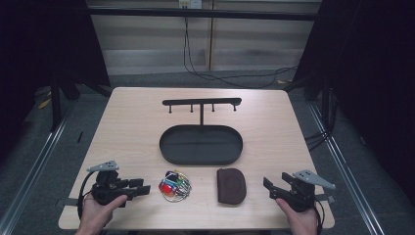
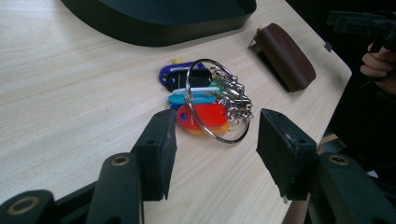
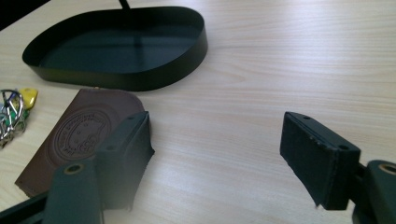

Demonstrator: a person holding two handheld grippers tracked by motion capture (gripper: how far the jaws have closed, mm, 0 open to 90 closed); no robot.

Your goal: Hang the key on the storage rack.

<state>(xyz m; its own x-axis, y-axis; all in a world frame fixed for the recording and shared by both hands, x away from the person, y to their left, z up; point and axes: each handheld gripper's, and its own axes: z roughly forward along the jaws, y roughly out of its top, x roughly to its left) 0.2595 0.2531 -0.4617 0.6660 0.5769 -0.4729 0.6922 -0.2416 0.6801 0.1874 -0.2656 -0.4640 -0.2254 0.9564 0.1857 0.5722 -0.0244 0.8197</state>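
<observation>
**Keys lie just ahead of the left gripper**

Near the tray [image 1: 169, 152], the key bunch [image 1: 174, 186] rests on the worktop, directly before the left gripper [image 1: 142, 188], fingers apart and empty. The right gripper [image 1: 268, 185], also parted, faces the brown pouch [image 1: 231, 185], farther from the keys.

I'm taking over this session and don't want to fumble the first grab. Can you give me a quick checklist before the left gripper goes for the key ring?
1. Left gripper open: ok.
2. Key ring lies flat on the table, just ahead of the jaws: ok.
3. Brown pouch apart from the key ring: ok.
4. Right gripper open, holding nothing: ok.
5. Black tray empty: ok.
6. Hooks on the rack free: ok.
</observation>
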